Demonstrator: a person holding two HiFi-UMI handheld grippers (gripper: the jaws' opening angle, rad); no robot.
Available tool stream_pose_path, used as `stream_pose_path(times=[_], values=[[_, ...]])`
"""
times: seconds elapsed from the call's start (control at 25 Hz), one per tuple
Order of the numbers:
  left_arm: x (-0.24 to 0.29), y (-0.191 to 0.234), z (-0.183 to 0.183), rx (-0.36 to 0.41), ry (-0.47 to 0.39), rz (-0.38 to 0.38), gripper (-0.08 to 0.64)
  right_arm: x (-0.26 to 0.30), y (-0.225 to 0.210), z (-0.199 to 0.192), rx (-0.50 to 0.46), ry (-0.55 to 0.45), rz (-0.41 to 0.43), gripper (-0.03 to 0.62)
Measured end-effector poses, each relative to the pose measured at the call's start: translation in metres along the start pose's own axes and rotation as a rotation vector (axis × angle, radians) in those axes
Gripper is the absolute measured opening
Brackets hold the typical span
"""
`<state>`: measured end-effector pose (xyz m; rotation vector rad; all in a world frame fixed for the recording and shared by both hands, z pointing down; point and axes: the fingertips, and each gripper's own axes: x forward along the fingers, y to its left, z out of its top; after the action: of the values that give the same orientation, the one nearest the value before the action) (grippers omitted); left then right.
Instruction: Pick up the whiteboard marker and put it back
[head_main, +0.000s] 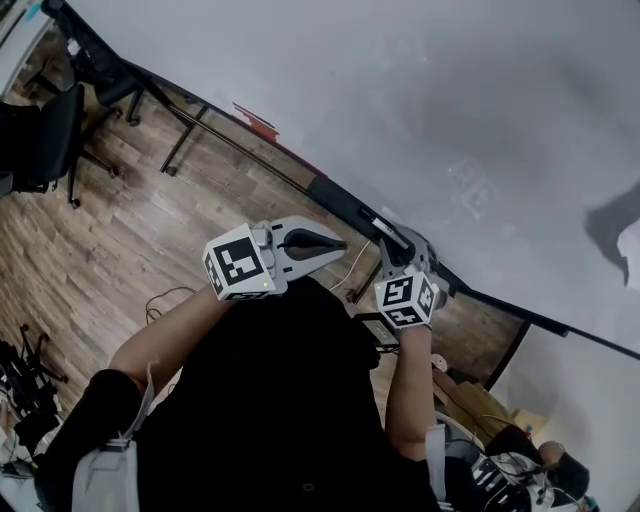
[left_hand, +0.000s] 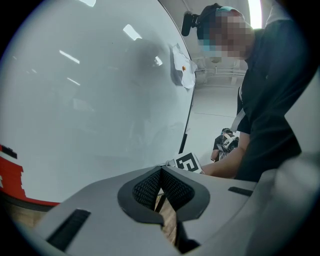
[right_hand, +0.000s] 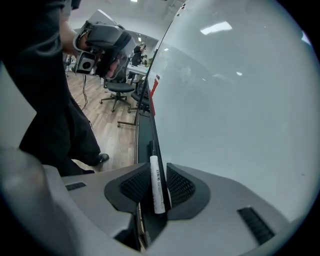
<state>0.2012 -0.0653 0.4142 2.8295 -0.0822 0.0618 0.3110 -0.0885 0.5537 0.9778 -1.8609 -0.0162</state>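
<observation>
Right gripper view: the right gripper (right_hand: 156, 186) has its fingers closed on a white marker (right_hand: 156, 182) with a black cap. The marker points along the dark tray (right_hand: 145, 131) that runs under the bottom edge of the whiteboard (right_hand: 240, 100), and it sits right over that tray. I cannot tell whether the marker touches the tray.

In the left gripper view, the left gripper (left_hand: 161, 186) has its fingers together with nothing between them. It is held off the board, beside the person's body.

The head view shows both grippers side by side near the tray, above a wood floor (head_main: 150, 230). A black chair (head_main: 50, 135) stands at the far left.
</observation>
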Motion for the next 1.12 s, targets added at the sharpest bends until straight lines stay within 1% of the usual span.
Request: stream_pose_path(times=[0.36,0.44,0.52,0.64,0.8,1.12], values=[[0.002,-0.002,-0.005,-0.005,0.014,0.0,0.012,0.018,0.008,-0.006,-0.021,0.057,0.023,0.109],[0.002,-0.001,-0.004,-0.002,0.017,0.007,0.012,0.02,0.008,-0.008,-0.029,0.074,0.013,0.109],[0.001,-0.001,-0.004,0.001,0.003,0.009,0.012,0.022,0.008,-0.01,-0.032,0.092,0.0,0.109],[0.001,-0.001,-0.006,-0.01,-0.003,0.005,0.012,0.023,0.007,-0.012,-0.032,0.114,-0.015,0.106],[0.0,0.0,-0.006,-0.01,-0.007,0.007,0.012,0.026,0.006,-0.014,-0.031,0.145,-0.036,0.083],[-0.002,-0.002,-0.006,-0.026,-0.016,0.009,0.012,0.026,0.005,-0.013,-0.027,0.157,-0.067,0.083]])
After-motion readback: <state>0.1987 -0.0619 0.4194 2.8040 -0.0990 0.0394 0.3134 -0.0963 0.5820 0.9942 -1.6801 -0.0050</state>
